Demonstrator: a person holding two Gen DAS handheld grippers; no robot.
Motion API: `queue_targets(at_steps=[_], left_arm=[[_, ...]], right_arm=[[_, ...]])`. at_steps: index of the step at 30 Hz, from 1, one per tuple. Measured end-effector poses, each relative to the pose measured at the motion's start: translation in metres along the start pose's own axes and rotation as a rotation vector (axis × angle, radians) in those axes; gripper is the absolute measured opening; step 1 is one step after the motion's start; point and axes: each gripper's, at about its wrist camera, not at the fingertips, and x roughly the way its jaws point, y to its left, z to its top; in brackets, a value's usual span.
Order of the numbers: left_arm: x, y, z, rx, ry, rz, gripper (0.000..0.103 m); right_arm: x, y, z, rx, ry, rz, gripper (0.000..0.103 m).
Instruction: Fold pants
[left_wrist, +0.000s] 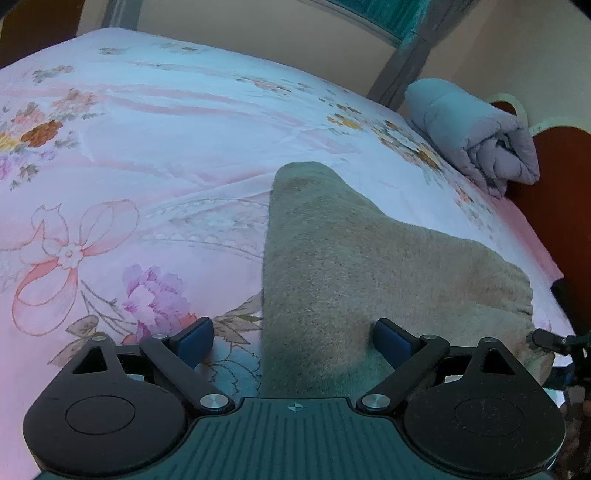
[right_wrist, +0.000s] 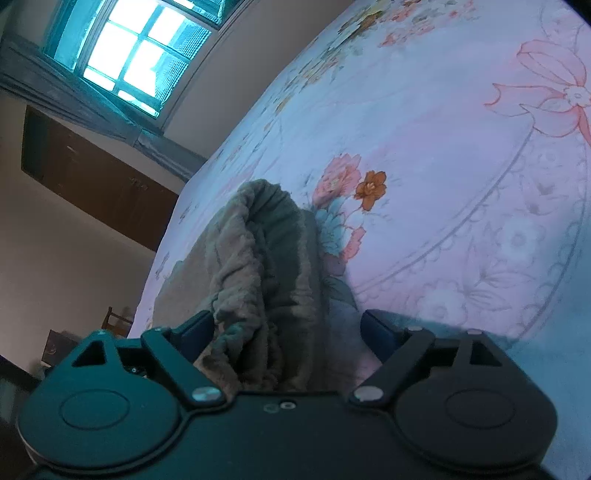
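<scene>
The tan fleece pants lie on the floral bed sheet, one leg running away from me. My left gripper is open, its jaws spread wide over the near part of the pants; the right pad touches the fabric. In the right wrist view the gathered waistband of the pants stands bunched up between the spread jaws of my right gripper, which is open. The right gripper's tip shows at the left view's right edge.
A rolled grey quilt lies at the far right corner of the bed by a brown headboard. A window, a dark wooden cabinet and a small chair stand beyond the bed.
</scene>
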Motion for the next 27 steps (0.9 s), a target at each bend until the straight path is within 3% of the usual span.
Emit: queue_targets(at_steps=[20, 27], left_arm=[[0.012, -0.003, 0.005, 0.026, 0.026, -0.015, 0.101], [0.003, 0.002, 0.008, 0.041, 0.035, -0.013, 0.101]], right_arm=[[0.009, 0.008, 0.002, 0.002, 0.025, 0.017, 0.092], [-0.011, 0.02, 0.011, -0.043, -0.031, -0.024, 0.081]])
